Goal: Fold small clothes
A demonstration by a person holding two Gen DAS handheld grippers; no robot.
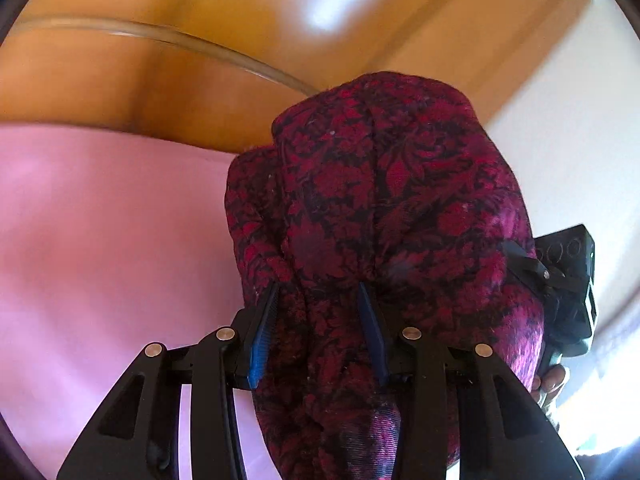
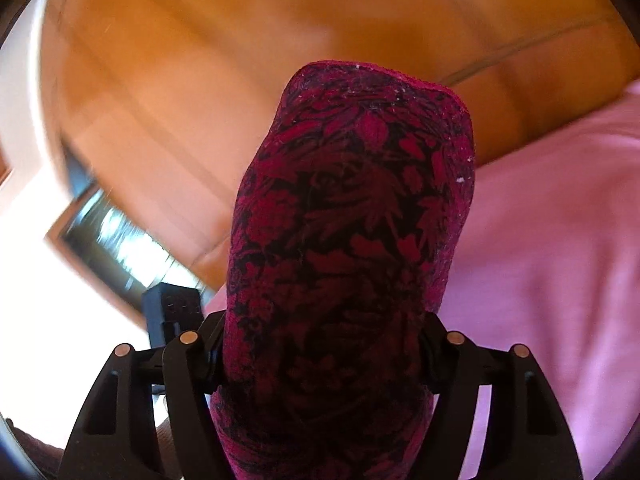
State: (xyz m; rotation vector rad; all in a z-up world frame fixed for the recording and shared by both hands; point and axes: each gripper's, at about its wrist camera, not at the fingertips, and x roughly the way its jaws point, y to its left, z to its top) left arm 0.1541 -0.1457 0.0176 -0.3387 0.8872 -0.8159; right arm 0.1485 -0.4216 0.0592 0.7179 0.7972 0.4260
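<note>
Looking like a home bedroom. Pink bedsheet [image 1: 100,240] spreading smooth across the foreground, glossy orange-brown wooden headboard [image 1: 224,12] rising right behind it, white wall [image 1: 568,128] showing beside the wood. Window with a wooden frame [image 2: 116,236] letting in hard daylight, blurred, at the left of the right wrist view.

Bright daylight, motion blur, fisheye-warped edges
</note>
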